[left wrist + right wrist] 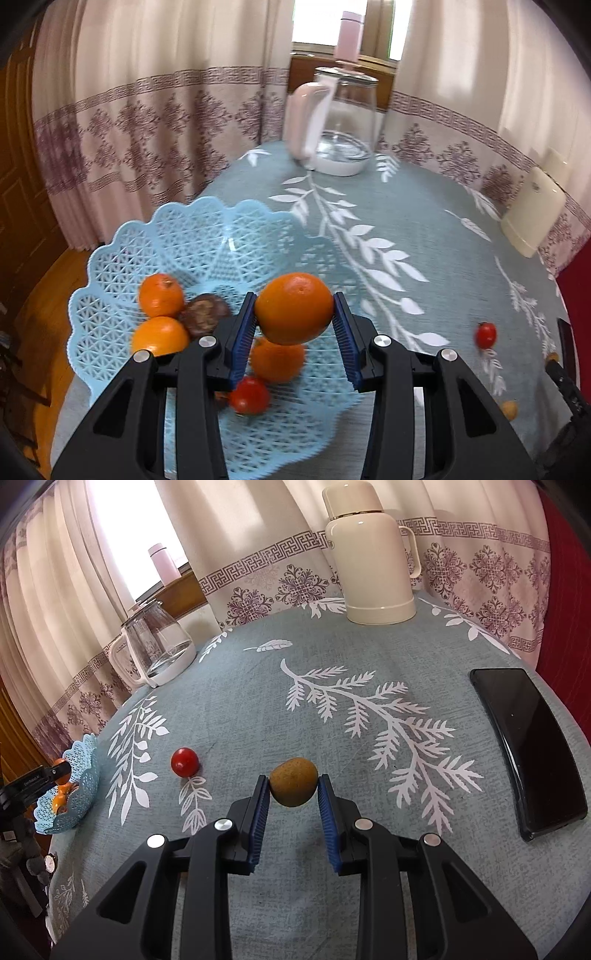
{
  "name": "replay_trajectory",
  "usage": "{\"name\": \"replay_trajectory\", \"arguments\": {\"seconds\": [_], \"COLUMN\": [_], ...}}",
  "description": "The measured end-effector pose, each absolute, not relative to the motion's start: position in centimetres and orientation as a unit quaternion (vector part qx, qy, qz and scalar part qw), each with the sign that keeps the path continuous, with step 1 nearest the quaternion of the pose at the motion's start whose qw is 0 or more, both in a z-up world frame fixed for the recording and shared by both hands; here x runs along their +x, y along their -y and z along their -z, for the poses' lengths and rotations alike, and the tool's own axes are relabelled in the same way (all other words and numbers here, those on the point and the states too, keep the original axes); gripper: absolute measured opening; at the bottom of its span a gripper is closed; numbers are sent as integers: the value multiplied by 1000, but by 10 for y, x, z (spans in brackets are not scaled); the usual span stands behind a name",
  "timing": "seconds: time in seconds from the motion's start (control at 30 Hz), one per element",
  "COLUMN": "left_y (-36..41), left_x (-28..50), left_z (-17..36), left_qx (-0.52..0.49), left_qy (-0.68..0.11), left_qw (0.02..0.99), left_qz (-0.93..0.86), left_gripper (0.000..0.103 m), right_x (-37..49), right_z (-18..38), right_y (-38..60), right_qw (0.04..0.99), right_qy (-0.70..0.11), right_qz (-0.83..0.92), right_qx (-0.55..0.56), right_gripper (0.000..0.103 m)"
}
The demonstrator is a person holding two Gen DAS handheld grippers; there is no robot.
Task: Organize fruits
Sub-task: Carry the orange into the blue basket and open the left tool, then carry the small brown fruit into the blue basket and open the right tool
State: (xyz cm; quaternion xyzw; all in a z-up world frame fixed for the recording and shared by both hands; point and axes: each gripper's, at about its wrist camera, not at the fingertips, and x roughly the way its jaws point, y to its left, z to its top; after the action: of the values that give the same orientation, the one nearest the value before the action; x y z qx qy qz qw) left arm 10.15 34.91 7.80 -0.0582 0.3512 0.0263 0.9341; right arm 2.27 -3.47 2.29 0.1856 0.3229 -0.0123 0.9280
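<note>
the left gripper [294, 314] is clenched on an orange [294, 308], its blue pads pressed against both sides, above the light blue lattice basket [110, 280] in the lower left of the left wrist frame. in the basket lie two more oranges at centre left [161, 294] [159, 335], a dark brown fruit [204, 312] touching them, a blurred orange [277, 360] partly hidden under the held one, and a red cherry tomato [250, 395] half covered by the left finger. the basket's near rim is cut off by the gripper body.

in the right wrist frame the right gripper [293, 788] grasps a small brownish-green fruit [293, 781], kind hard to make out, over the grey-blue leaf-print tablecloth [258, 701]. a second red tomato [184, 762] sits on the cloth to its left, apart from it. the basket shows small at the left edge, partly blocked by the other gripper.

a glass kettle [157, 648] with a white handle stands at upper left, a cream thermos [369, 554] at top centre, and a black phone [528, 749] at right. a pink bottle [162, 563] stands on the windowsill, blurred.
</note>
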Motion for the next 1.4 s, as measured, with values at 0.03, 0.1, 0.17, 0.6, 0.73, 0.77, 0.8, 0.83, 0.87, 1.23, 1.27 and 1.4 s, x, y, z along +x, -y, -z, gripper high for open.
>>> {"name": "replay_trajectory", "arguments": {"seconds": [0.03, 0.1, 0.17, 0.6, 0.73, 0.77, 0.8, 0.83, 0.87, 1.23, 1.27, 1.4], "left_y": [-352, -355, -358, -371, -376, -377, -378, -380, -382, -388, -389, -394], "left_x": [103, 104, 105, 99, 95, 94, 92, 91, 89, 68, 65, 56], "left_z": [-76, -71, -67, -73, -77, -78, -79, -80, -81, -93, -94, -100], "left_qx": [-60, -62, -65, -81, -87, -88, -89, -90, -92, -77, -74, -70], "left_qy": [-354, -359, -363, -347, -341, -339, -338, -336, -335, -308, -304, -292], "left_qw": [933, 931, 929, 933, 935, 935, 935, 936, 936, 946, 947, 951], "left_qz": [-29, -34, -39, -48, -51, -51, -52, -54, -55, -72, -74, -79], "left_gripper": [42, 42, 42, 48, 48, 48, 48, 48, 48, 56, 56, 56], "right_x": [23, 22, 22, 22, 22, 22, 22, 21, 21, 20, 20, 22], "right_z": [-23, -23, -23, -23, -25, -26, -27, -28, -30, -53, -55, -62], "right_y": [35, 35, 35, 34, 31, 30, 28, 26, 25, -17, -21, -42], "right_qw": [928, 928, 929, 930, 931, 931, 932, 932, 933, 940, 940, 941], "right_qy": [-323, -323, -322, -323, -323, -322, -322, -322, -321, -307, -306, -305], "right_qz": [13, 13, 14, 18, 18, 17, 15, 13, 12, -38, -42, -62], "right_qx": [185, 184, 184, 176, 170, 169, 166, 164, 163, 147, 144, 133], "right_gripper": [27, 27, 27, 27, 27, 27, 27, 27, 27, 27, 27, 27]}}
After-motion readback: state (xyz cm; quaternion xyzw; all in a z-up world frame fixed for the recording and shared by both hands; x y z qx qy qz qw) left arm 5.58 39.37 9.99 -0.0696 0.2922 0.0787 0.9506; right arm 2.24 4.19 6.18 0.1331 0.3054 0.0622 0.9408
